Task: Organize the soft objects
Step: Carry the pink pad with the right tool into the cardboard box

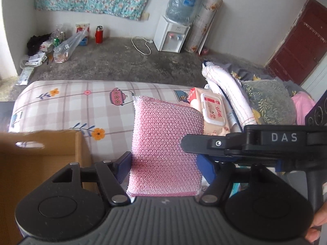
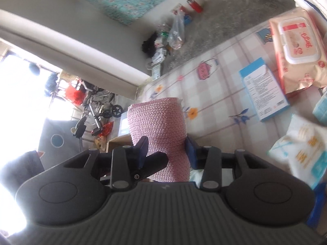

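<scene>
A pink mesh sponge (image 1: 166, 143) is held above the checked tablecloth (image 1: 67, 106). My left gripper (image 1: 163, 165) is shut on its lower part. My right gripper (image 2: 166, 153) is shut on the same pink sponge (image 2: 159, 122), and its arm shows in the left wrist view (image 1: 255, 143), reaching in from the right. A pack of wet wipes (image 1: 212, 112) lies behind the sponge, next to a rolled white towel (image 1: 226, 94) and a grey floral cushion (image 1: 267, 102). The wipes pack also shows in the right wrist view (image 2: 296, 47).
An open cardboard box (image 1: 40, 159) stands at the left, beside the left gripper. A blue and white carton (image 2: 263, 89) and a white tissue pack (image 2: 300, 149) lie on the cloth. A water dispenser (image 1: 173, 34) and clutter (image 1: 55, 45) stand on the grey floor behind.
</scene>
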`<state>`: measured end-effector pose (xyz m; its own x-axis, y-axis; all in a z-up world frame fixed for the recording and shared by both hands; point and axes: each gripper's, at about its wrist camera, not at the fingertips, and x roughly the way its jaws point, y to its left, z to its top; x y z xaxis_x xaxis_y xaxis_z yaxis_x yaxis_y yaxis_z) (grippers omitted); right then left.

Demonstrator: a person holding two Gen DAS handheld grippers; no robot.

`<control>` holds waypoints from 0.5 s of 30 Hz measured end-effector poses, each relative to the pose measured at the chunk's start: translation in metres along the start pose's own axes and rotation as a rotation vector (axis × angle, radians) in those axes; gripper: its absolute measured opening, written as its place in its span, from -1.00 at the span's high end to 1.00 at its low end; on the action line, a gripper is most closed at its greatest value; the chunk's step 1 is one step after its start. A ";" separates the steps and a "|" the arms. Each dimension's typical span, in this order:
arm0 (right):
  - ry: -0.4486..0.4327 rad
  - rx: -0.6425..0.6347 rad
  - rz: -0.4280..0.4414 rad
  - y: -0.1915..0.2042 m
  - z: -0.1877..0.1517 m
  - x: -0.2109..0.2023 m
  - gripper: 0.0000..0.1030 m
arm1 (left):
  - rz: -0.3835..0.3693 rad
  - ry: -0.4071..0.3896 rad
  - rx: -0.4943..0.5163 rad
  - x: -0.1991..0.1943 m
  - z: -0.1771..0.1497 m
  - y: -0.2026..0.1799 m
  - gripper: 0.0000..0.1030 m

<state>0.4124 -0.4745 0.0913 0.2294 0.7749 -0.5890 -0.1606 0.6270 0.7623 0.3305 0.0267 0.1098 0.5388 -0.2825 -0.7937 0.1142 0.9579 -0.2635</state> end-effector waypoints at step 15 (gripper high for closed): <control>0.194 -0.106 0.077 0.126 -0.097 0.083 0.21 | 0.130 -0.051 -0.192 -0.086 -0.071 0.133 -0.35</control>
<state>0.3179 -0.3230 0.1125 0.0253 0.8153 -0.5785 -0.2728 0.5624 0.7806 0.2398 0.1746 0.1039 0.5806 -0.1502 -0.8002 -0.1171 0.9572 -0.2646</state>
